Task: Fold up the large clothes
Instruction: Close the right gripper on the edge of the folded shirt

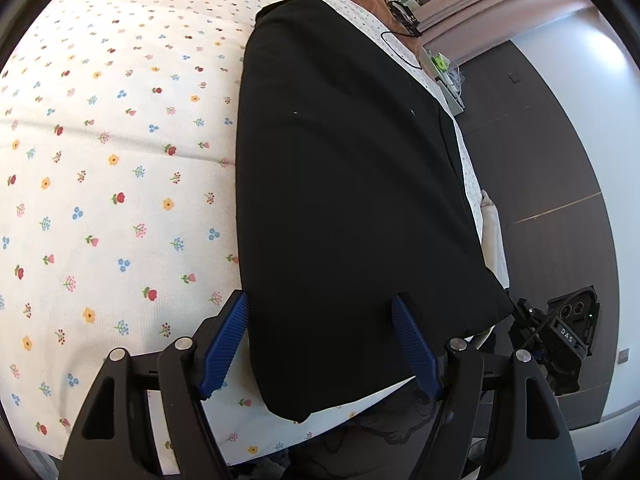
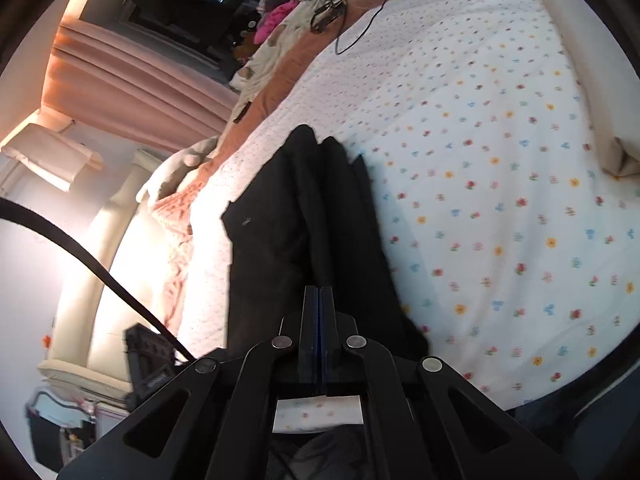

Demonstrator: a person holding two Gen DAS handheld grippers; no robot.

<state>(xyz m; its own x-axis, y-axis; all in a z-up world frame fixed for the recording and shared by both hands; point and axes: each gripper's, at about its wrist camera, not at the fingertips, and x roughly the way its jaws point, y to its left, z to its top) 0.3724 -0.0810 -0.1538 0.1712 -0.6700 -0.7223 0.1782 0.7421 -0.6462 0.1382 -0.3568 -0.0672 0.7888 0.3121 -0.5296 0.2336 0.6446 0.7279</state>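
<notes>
Here, a long black garment [image 1: 348, 184] lies folded lengthwise into a narrow strip on the flower-print bedspread [image 1: 120, 140], along the side of the bed nearest the dark floor [image 1: 540, 168]. It looks soft, limp and fairly light (probably trousers or a skirt, though the fabric shows too little detail to say), so it will sag and slide unless you lift it by an edge or corner. Your left gripper [image 1: 320, 344] hovers at the near end with its blue pads [image 1: 224, 348] spread apart on either side of the cloth, not pressing it. Your right gripper [image 2: 319, 320] has its fingers brought fully together over the garment's other end; whether cloth is pinched between them cannot be told. Take both corners of one end.
</notes>
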